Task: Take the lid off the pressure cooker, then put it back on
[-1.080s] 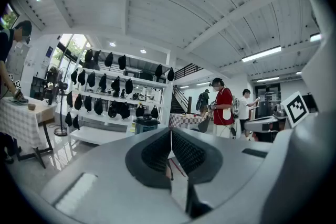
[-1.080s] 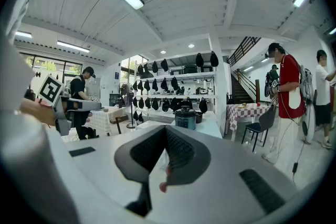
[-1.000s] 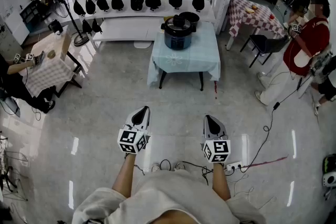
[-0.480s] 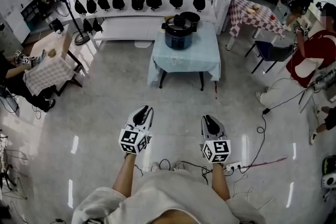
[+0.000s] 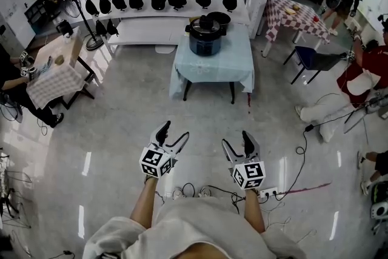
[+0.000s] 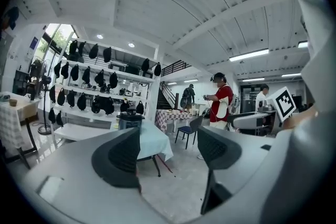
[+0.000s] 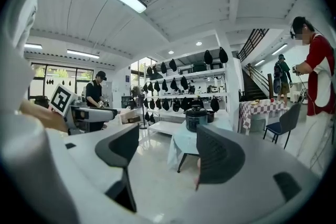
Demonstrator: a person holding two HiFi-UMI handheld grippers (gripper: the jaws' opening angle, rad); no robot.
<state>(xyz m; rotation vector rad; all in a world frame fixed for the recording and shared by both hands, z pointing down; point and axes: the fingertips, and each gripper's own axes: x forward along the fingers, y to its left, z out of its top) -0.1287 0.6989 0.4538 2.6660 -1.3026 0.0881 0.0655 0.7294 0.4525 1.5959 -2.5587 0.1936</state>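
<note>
The dark pressure cooker (image 5: pixel 205 39) stands with its black lid (image 5: pixel 205 23) on it, on a small table with a pale blue cloth (image 5: pixel 213 67) far ahead across the floor. It also shows small in the left gripper view (image 6: pixel 129 120) and the right gripper view (image 7: pixel 197 116). My left gripper (image 5: pixel 174 132) and right gripper (image 5: pixel 235 140) hover side by side over the floor near my body, both pointing toward the table. The jaws of both are opening, and nothing is between them (image 6: pixel 168 140) (image 7: pixel 168 148).
White shelves (image 5: pixel 157 3) hung with black items stand behind the table. Checkered tables sit at left (image 5: pixel 51 73) and back right (image 5: pixel 297 18), with a dark chair (image 5: pixel 309 56). People stand at the right (image 5: pixel 364 70) and sit at the left. Cables and a power strip (image 5: pixel 267 192) lie by my feet.
Both grippers' jaws have gone from shut to spread wide. The left gripper has shifted slightly forward and to the right. The people at the right have moved about.
</note>
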